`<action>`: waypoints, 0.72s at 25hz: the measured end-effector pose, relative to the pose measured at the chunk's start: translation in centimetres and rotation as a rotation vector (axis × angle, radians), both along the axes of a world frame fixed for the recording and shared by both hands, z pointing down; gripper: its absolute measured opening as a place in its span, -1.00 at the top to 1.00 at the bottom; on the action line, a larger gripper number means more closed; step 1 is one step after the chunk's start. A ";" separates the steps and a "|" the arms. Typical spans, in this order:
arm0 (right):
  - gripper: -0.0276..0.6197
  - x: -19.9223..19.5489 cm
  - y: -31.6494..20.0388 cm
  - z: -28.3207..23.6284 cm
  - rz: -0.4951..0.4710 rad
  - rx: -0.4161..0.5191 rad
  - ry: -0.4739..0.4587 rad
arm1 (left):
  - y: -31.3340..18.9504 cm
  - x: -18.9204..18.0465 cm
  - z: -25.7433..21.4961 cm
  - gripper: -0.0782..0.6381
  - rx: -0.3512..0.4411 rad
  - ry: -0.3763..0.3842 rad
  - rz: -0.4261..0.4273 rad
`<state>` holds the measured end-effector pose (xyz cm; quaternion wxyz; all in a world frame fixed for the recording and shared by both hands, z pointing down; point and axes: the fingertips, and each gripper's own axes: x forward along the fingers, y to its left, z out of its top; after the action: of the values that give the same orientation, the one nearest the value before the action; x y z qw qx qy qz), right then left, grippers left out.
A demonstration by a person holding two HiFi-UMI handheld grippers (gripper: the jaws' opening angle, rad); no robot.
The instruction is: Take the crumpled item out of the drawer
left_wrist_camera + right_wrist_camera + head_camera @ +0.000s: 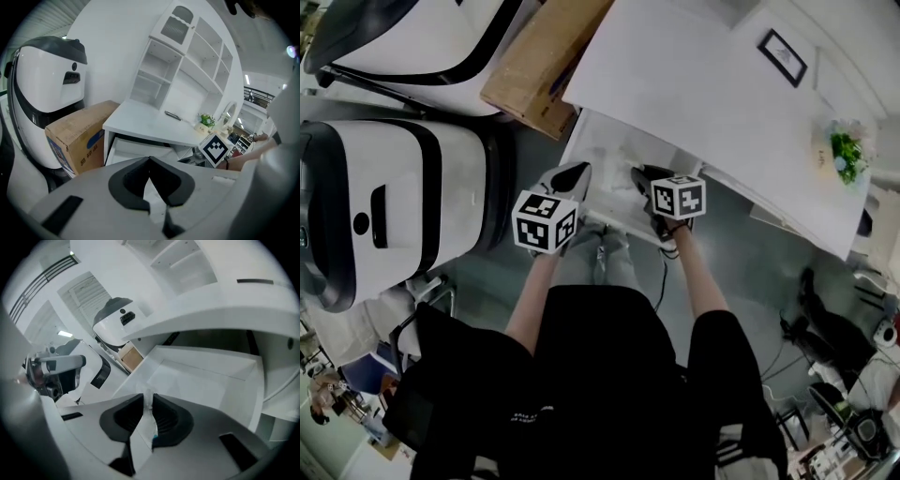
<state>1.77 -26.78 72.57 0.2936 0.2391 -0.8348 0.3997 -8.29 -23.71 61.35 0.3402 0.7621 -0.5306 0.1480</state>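
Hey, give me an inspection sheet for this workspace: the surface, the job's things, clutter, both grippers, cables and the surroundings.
Surface: white desk, top mostly bare; its drawer is pulled open.
Job's things: crumpled item, white, pinched between the right gripper's jaws; the drawer floor that shows is bare.
Clutter: picture frame and small plant on the desk; cardboard box beside it.
Grippers: right gripper shut on the crumpled item; left gripper tips together, nothing clearly held.
Cables: thin dark cable hanging below the right forearm.
Surroundings: white-and-black machines left of the desk; white shelf unit above it.
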 end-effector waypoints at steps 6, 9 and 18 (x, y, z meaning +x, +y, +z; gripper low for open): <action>0.77 0.8 0.0 -4.1 0.054 0.074 -0.073 | 0.4 0.4 -2.3 0.79 0.065 0.005 0.032; 0.77 0.9 0.1 -6.2 0.075 0.095 -0.120 | 0.6 0.5 -3.4 0.79 0.094 0.002 0.055; 0.77 1.6 0.4 -12.9 0.141 0.174 -0.270 | 1.4 0.1 -7.6 0.79 0.198 0.018 0.082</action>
<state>3.35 -26.40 59.62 0.1282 0.2656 -0.8794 0.3738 -8.20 -22.29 53.78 0.2615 0.8143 -0.5081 0.1015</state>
